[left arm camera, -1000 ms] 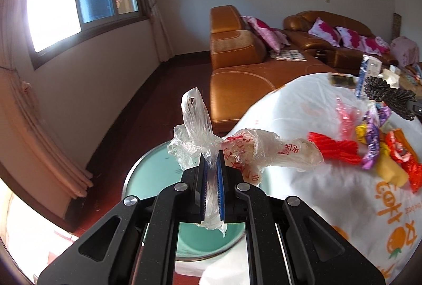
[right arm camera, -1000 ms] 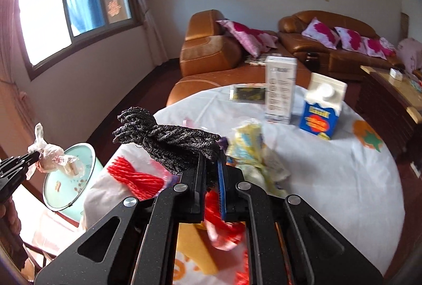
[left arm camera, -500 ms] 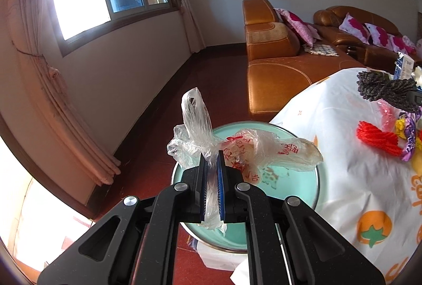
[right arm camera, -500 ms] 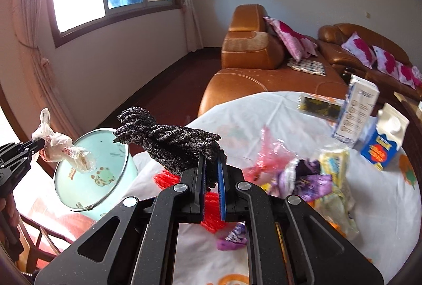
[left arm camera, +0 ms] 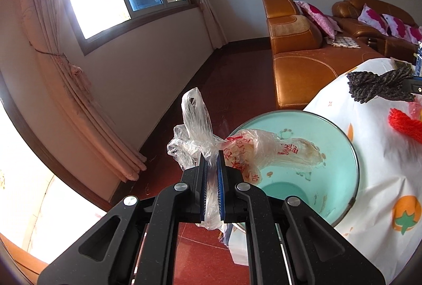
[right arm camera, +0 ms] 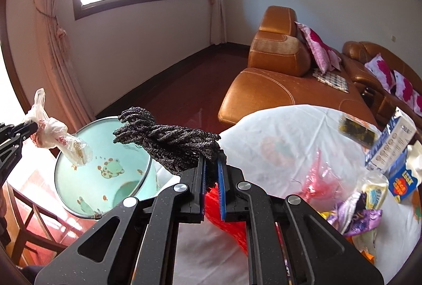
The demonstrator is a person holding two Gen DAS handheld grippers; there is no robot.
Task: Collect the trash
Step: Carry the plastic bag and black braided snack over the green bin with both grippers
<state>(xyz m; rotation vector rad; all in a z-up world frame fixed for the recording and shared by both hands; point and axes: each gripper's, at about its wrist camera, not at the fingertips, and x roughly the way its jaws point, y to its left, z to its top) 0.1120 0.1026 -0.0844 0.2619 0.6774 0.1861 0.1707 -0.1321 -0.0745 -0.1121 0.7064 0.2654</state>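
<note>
My left gripper (left arm camera: 211, 166) is shut on a crumpled clear plastic bag (left arm camera: 253, 150) with red print, which hangs over the mint-green basin (left arm camera: 340, 142). In the right wrist view the same bag (right arm camera: 56, 136) dangles at the far left above that basin (right arm camera: 105, 179). My right gripper (right arm camera: 211, 169) is shut on a bundle of dark grey yarn (right arm camera: 168, 140), held over the table edge beside the basin. From the left wrist view that yarn (left arm camera: 377, 84) shows at the right. A red yarn bundle (right arm camera: 224, 213) lies on the white tablecloth (right arm camera: 277, 142) under the right gripper.
Wrappers, a pink plastic scrap (right arm camera: 319, 179) and cartons (right arm camera: 393, 142) crowd the right side of the table. An orange leather sofa (right arm camera: 277, 82) stands behind it. The basin rests on a wooden stool (right arm camera: 34, 227). Curtains (left arm camera: 79, 90) and a window line the left wall.
Both grippers swung left toward the basin. The bag now hangs over the basin instead of beside it, and the dark yarn has moved from mid-table to the table's edge.
</note>
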